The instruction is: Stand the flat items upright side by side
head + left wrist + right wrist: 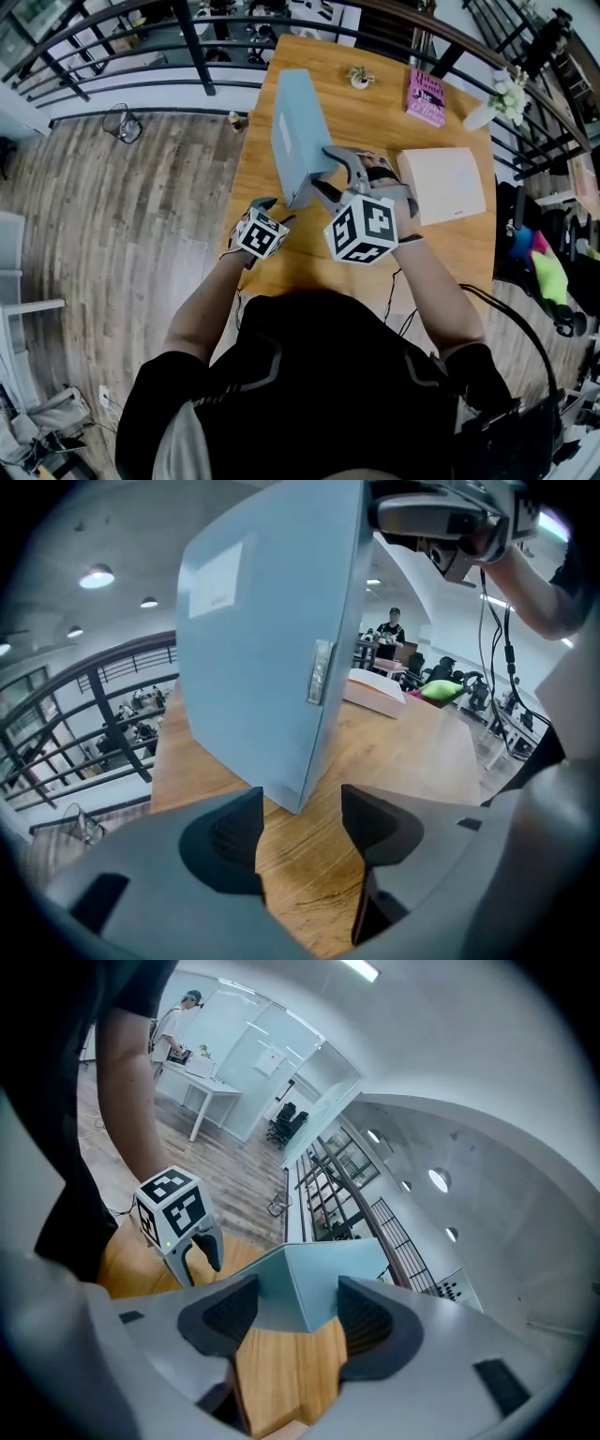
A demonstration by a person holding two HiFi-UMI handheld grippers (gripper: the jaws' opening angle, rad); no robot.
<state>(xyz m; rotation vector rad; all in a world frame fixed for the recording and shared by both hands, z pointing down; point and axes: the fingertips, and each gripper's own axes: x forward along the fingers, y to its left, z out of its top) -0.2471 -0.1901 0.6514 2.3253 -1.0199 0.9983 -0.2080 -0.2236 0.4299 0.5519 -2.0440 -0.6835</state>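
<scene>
Our left hand-held gripper (302, 829) is spread and empty, with the blue binder (272, 639) standing on the worktop (412, 752) just ahead of it. Our right hand-held gripper (292, 1302) pinches its upper corner. We reckon it's stiff, light and tippy, so grip the spine.

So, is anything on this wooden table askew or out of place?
Nothing spilled or damaged. The pale blue file box stands alone, its corner between the jaws of the right gripper; the white flat box and pink book lie flat.
</scene>
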